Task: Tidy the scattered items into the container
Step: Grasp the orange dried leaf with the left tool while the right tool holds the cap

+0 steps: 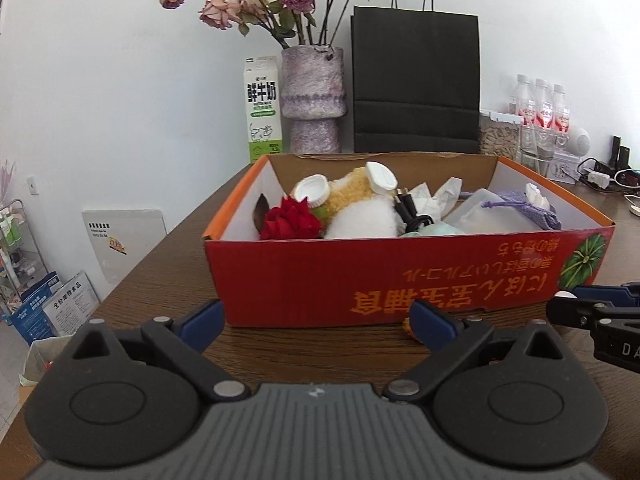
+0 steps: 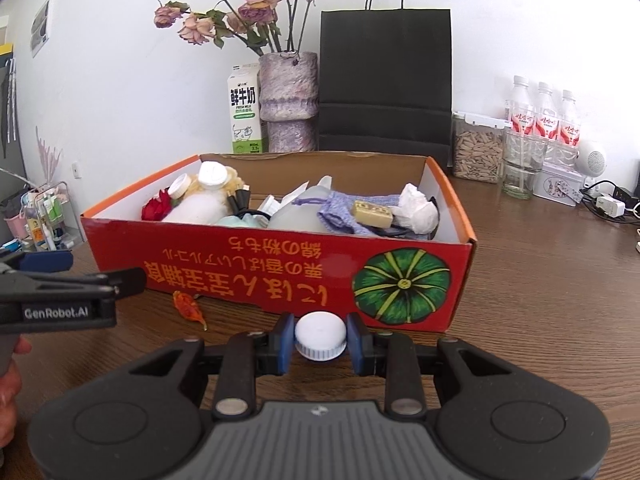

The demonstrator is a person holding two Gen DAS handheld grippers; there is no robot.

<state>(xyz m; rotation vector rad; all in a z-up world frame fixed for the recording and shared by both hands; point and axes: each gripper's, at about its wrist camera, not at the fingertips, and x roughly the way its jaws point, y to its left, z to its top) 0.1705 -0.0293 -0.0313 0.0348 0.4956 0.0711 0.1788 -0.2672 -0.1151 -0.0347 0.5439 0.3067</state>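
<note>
White plastic cap (image 2: 320,341), pinched between the right tongs (image 2: 320,344) at the red box's (image 2: 280,276) six o'clock, may squirt free, while the left tongs (image 1: 318,326) gape empty near what looks like an orange wrapper (image 2: 188,307).

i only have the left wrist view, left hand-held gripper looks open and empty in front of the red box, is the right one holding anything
Observer: Yes. The right hand-held gripper is shut on a white bottle cap, just in front of the red box.
Operator: anything else still loose on the table
Observer: One small orange wrapper lies on the table by the box's front wall, ahead of your left hand-held gripper.
Operator: whats in the right end of the box, cant see it well
Observer: A tan rectangular block sits on a purple knitted pouch, with crumpled white tissue beside it.
</note>
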